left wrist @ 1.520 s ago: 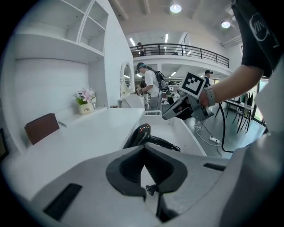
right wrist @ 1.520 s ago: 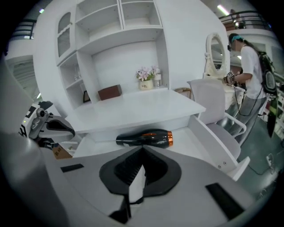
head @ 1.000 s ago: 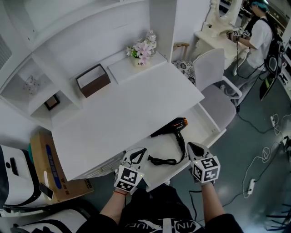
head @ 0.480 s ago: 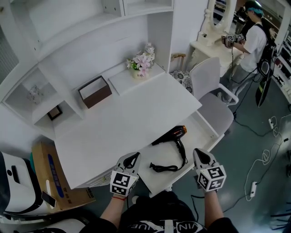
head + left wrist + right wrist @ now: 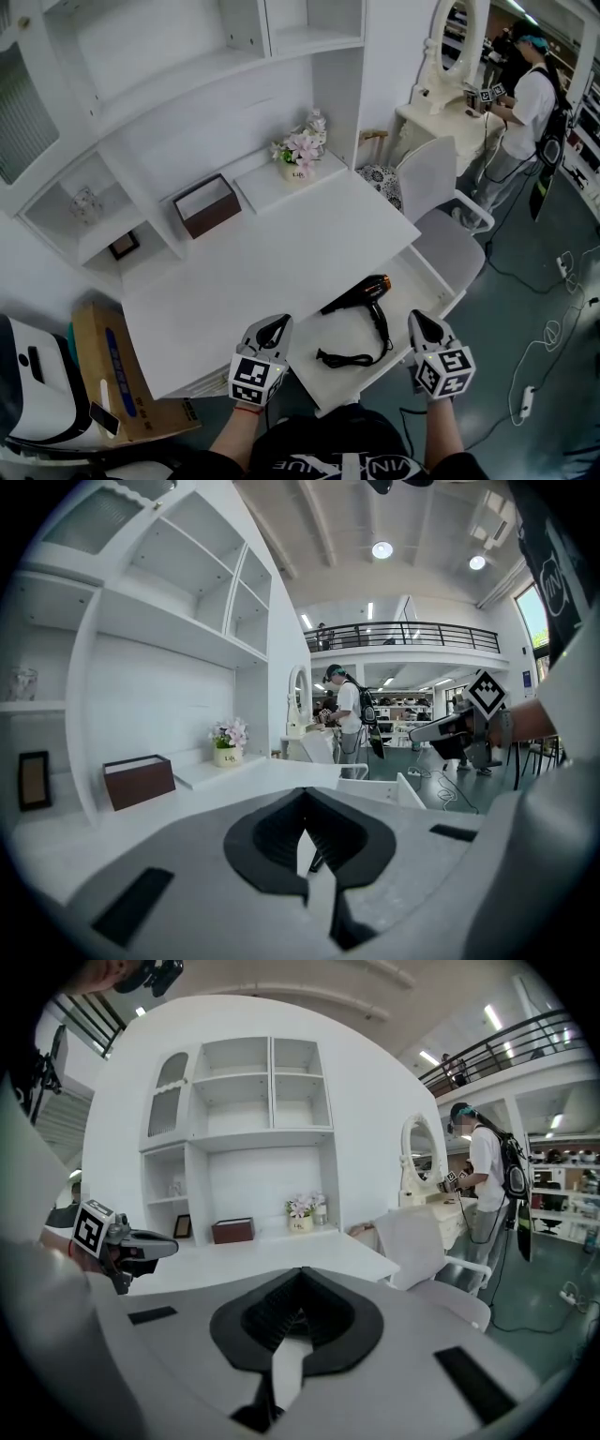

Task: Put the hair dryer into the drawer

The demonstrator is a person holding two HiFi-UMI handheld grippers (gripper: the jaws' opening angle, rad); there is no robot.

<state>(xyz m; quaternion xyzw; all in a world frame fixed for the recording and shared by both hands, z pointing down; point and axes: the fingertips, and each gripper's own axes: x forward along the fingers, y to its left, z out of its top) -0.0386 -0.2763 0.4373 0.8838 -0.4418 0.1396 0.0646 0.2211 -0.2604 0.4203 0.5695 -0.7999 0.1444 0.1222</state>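
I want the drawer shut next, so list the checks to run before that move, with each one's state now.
1. Black and orange hair dryer lies inside the open white drawer: ok.
2. Black cord lies on the drawer floor, off the rim: ok.
3. Left gripper shut, empty: ok.
4. Right gripper shut, empty: ok.
5. Both grippers apart from the hair dryer: ok.
6. Drawer closed: not ok.
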